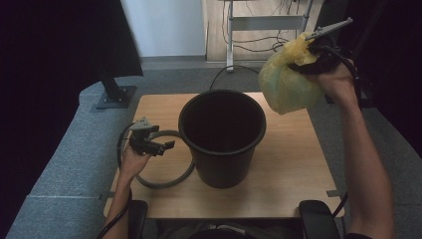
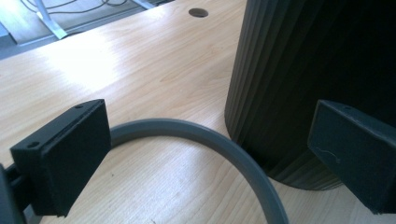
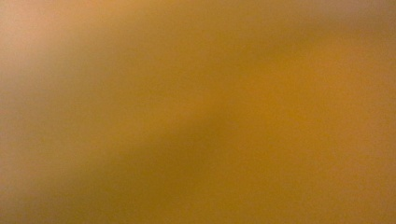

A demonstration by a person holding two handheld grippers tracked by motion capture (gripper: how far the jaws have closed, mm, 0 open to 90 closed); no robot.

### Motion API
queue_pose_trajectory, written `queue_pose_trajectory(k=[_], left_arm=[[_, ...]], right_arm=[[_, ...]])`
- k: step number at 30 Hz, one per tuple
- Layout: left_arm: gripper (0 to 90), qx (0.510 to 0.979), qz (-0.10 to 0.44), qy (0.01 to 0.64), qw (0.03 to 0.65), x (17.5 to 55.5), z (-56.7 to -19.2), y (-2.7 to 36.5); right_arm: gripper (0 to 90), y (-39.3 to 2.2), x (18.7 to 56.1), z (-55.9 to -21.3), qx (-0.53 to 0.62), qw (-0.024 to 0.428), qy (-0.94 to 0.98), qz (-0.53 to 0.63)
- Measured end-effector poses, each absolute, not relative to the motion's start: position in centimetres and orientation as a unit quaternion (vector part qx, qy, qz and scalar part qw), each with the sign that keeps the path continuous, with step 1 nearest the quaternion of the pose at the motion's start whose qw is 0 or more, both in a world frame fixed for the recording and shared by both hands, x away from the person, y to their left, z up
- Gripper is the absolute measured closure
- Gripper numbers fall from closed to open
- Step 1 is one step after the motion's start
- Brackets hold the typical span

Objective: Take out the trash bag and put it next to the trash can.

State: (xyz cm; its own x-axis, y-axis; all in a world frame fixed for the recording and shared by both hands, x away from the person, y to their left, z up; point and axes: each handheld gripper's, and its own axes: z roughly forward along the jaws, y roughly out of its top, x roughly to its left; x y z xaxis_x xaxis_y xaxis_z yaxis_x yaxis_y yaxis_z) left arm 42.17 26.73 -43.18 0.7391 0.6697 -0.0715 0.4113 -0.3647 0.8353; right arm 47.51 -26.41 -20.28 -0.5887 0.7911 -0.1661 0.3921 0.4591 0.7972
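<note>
- Nearest us, our left tongs hover low over the tabletop with jaws apart and nothing between them, just above the grey ring that lies flat against the foot of the bin.
- Mid-table stands the black bin, upright and unlined.
- Farthest, our right tongs are clamped on the bunched neck of the yellow bag, held in the air beyond the bin's right rim.
- We judge the risks thus: the bag could snag on the rim and tip the unsteadied bin, or slip from its thin bunched grip; the left tongs might nudge the ring aside.
</note>
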Motion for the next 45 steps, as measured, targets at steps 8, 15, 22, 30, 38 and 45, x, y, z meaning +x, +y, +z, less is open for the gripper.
queue_pose_trajectory(k=[8,15,22,30,38,45], left_arm=[[0.0,0.811,0.135,0.346,0.453,41.9,-45.2,26.9],[0.0,0.808,0.134,0.359,0.447,41.6,-46.6,27.1],[0.0,0.808,0.139,0.369,0.437,41.3,-47.8,27.3],[0.0,0.810,0.152,0.376,0.424,41.2,-48.8,27.6],[0.0,0.819,0.155,0.375,0.406,41.1,-49.7,27.4],[0.0,0.817,0.148,0.376,0.411,41.1,-49.9,27.7]], right_arm=[[65.9,-26.8,48.7,-23.9,0.379,0.268,0.808,0.362],[65.6,-26.5,49.9,-27.5,0.390,0.261,0.805,0.362],[65.4,-26.0,51.2,-31.5,0.400,0.253,0.806,0.355],[64.7,-25.3,52.7,-35.5,0.412,0.242,0.805,0.351],[64.2,-24.2,53.9,-39.5,0.421,0.226,0.808,0.345],[63.9,-23.4,54.7,-43.3,0.443,0.217,0.802,0.336]])
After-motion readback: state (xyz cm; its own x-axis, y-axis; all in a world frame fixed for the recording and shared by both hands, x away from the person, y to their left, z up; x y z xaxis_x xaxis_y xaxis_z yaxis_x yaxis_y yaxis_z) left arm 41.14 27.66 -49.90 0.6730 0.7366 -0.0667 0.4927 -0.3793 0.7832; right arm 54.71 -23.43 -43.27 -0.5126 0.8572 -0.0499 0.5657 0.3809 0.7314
